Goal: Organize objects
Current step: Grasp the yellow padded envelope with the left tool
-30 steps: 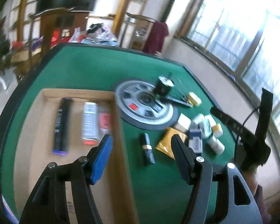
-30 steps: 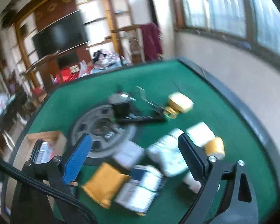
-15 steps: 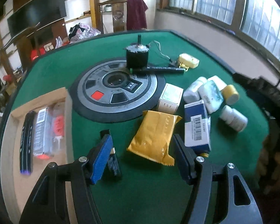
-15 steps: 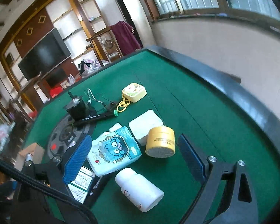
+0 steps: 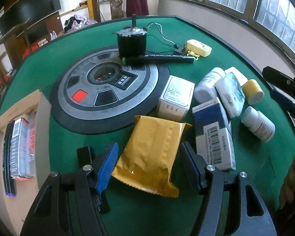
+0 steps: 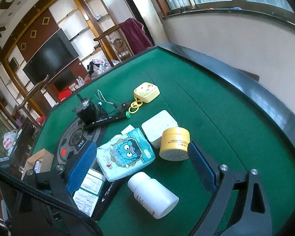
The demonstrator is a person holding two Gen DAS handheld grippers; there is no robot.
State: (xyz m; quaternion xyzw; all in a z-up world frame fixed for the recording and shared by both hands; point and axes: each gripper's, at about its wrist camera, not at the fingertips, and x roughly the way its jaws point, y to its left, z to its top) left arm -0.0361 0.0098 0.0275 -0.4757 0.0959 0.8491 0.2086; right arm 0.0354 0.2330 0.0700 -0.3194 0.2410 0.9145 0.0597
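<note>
Since a second ago the left gripper (image 5: pixel 147 165), jaws spread, has been swung from the cardboard box (image 5: pixel 13 110) to straddle the untouched gold foil pouch (image 5: pixel 153 153) on the green felt, apparently next for boxing, while the right gripper (image 6: pixel 141 163) hangs spread over the white pill bottle (image 6: pixel 153 194).

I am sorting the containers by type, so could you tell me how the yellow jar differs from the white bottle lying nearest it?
The yellow jar is short and wide; the white bottle is longer and slimmer. The yellow jar is yellow all over with small dark print; the white bottle is white with a red-printed label. The jar leans against the white box, while the bottle lies flat. Both rest on the green table.
</note>
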